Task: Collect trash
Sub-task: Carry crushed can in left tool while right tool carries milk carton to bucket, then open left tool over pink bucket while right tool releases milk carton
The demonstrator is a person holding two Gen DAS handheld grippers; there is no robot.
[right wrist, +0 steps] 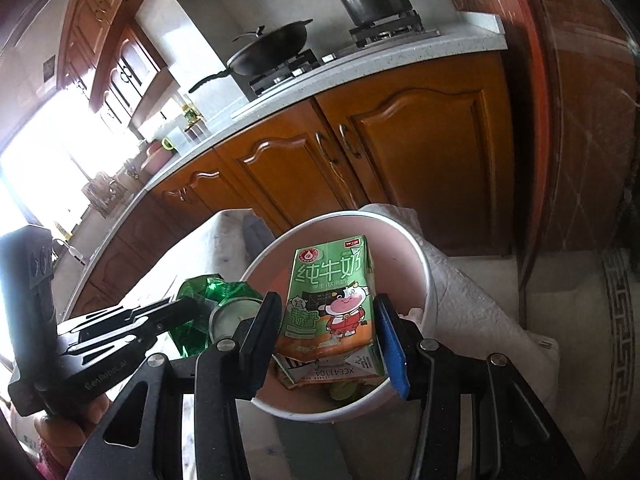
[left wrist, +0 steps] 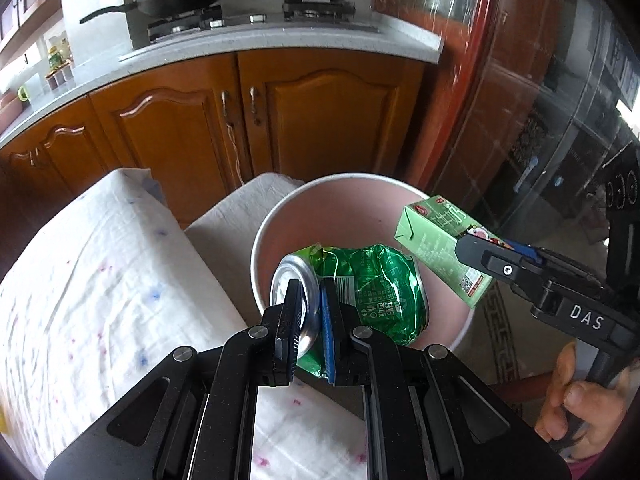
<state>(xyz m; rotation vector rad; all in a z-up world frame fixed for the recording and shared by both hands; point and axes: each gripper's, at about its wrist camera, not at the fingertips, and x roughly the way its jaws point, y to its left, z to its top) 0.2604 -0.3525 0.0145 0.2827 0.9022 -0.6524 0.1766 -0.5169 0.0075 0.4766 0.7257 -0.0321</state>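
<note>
Left gripper [left wrist: 308, 320] jaws clamp the crushed green can [left wrist: 360, 292] by its rim end (thin, light, dents easily); right gripper [right wrist: 324, 336] jaws squeeze the milk carton [right wrist: 332, 304] sides, soft; both over pink bucket [left wrist: 320, 200]

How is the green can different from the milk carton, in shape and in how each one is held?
The can is crushed and crumpled, while the carton keeps its box shape. The can is shiny metal with a silver end; the carton is matt paper with a cartoon cow. The left gripper pinches the can at its rim, but the right gripper holds the carton across its sides. Both are green and are held at the pink bin.
</note>
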